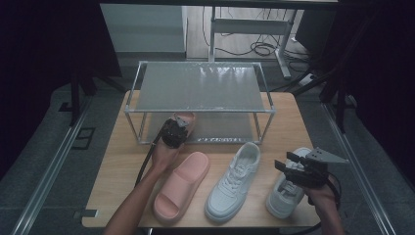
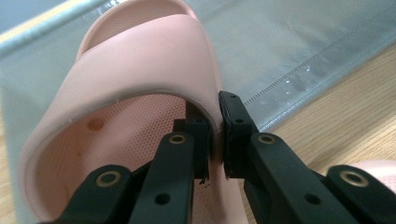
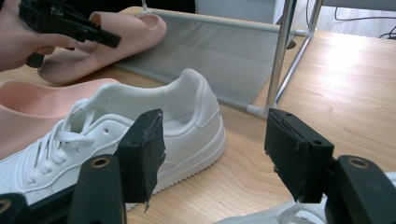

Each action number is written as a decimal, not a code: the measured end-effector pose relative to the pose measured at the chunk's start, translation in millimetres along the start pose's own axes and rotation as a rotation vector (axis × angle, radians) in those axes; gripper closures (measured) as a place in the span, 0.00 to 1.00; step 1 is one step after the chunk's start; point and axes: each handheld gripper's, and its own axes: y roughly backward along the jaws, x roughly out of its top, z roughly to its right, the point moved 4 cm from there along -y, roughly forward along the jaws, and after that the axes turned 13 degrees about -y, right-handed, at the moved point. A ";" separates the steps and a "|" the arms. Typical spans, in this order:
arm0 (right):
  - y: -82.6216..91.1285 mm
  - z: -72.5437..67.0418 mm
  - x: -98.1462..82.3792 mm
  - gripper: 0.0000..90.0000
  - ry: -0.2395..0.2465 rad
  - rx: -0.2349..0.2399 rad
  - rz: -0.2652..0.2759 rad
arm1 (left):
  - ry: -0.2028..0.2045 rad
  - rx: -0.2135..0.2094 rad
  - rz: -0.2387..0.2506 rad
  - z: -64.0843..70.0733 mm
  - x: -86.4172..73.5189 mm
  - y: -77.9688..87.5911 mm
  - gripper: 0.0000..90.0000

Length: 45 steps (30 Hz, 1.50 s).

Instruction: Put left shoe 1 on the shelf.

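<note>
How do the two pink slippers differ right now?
The held slipper is pinched by its side wall in the left gripper at the shoe rack's lower shelf; the other pink slipper lies free on the wooden table, touched by neither gripper. The held one is at the rack, the other lies nearer the person, beside a white sneaker. Both are the same pink, open-toed style.

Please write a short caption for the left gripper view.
Left tongs clamp the pink slide's strap edge over the rack's grey shelf.
</note>
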 end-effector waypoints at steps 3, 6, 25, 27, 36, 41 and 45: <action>-0.4 -0.2 -0.3 0.42 0.000 0.000 -0.003 | 0.024 -0.013 -0.008 -1.5 -2.4 -4.8 0.93; -0.9 -0.4 -0.4 0.42 0.001 0.001 -0.004 | 0.032 -0.017 -0.005 -2.8 -3.5 -6.6 0.92; -0.3 -1.1 -0.1 0.42 0.002 0.003 -0.002 | 0.022 -0.047 0.047 8.8 -31.2 66.4 0.69; 0.1 -1.2 -0.1 0.42 0.000 0.003 -0.001 | 0.016 -0.047 0.052 9.9 -38.1 74.4 0.76; 0.4 -1.4 -0.1 0.42 0.002 0.000 -0.002 | 0.042 -0.076 0.071 11.2 -68.0 95.3 0.96; 0.2 -1.5 -0.2 0.42 0.002 -0.001 -0.002 | 0.065 -0.087 0.059 10.7 -92.4 103.9 0.99; -0.2 -1.8 -0.4 0.42 0.004 -0.001 -0.005 | 0.067 -0.092 0.042 10.6 -103.6 106.4 1.00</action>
